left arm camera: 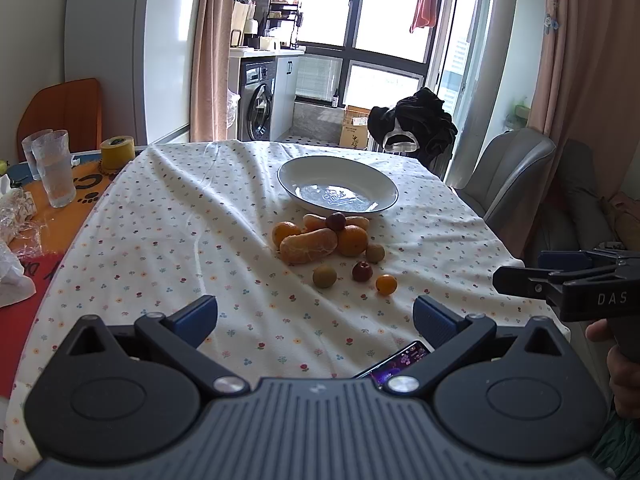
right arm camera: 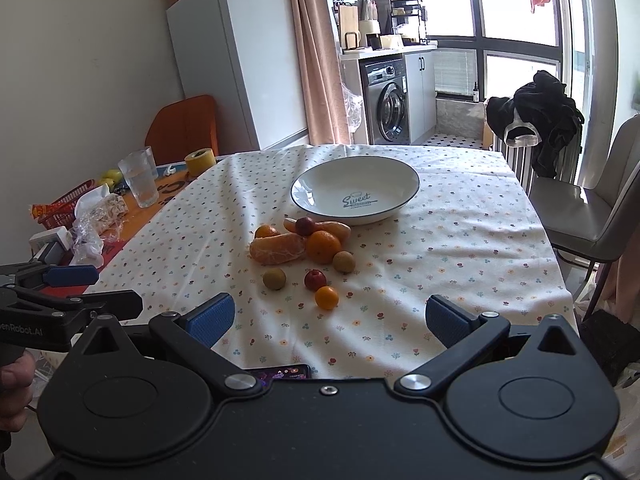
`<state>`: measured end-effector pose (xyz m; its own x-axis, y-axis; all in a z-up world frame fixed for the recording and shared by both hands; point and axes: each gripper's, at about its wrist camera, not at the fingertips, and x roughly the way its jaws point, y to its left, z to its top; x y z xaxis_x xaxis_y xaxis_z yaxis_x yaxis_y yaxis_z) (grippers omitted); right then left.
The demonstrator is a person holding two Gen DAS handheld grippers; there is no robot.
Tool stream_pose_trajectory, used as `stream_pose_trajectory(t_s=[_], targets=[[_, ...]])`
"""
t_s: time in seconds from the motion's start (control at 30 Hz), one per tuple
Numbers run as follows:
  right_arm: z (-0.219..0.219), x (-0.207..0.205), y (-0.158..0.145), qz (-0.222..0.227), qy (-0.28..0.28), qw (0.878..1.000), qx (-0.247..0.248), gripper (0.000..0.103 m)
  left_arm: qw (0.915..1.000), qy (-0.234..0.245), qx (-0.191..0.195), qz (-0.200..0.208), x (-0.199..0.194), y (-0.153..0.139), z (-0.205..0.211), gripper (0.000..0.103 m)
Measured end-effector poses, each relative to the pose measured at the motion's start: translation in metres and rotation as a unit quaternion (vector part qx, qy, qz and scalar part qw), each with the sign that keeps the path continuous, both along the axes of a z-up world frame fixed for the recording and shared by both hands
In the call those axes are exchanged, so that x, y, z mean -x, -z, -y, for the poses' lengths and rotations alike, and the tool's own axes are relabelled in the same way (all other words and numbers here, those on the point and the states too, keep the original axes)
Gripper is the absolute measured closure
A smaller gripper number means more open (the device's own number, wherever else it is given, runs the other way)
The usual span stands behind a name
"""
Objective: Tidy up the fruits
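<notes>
**Hovering over the fruit pile, both grippers empty**

Sitting on the counter (right arm camera: 460, 240) under a flowery cloth, the white bowl (right arm camera: 356, 190) has nothing in it. Just in front of it, touching or nearly so, is the fruit heap (right arm camera: 304, 242): oranges plus what I think are carrots or long peeled citrus, hard to tell. Three small loose fruits lie nearer, the little orange one (right arm camera: 327, 297) closest. Left gripper (left arm camera: 316, 320) and right gripper (right arm camera: 330, 320) both hang above the near edge, fingers spread wide, holding nothing.

Left claw (left arm camera: 315, 316) gapes above the worktop (left arm camera: 180, 216); fruits (left arm camera: 332, 246) lie heaped beside the bowl (left arm camera: 338, 190).
</notes>
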<state>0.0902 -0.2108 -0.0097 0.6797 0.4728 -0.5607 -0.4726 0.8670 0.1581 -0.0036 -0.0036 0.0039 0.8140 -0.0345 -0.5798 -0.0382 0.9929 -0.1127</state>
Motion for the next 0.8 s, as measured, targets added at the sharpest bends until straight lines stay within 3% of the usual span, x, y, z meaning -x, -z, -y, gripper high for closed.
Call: stream_pose_trajectory(t_s=[0.8], targets=[[-0.001,0.0002,0.0013,0.001,-0.003,1.0,0.0,0.0,0.9999,0.008,0.008,0.01,0.0028,-0.0028,-0.0024,0.0]])
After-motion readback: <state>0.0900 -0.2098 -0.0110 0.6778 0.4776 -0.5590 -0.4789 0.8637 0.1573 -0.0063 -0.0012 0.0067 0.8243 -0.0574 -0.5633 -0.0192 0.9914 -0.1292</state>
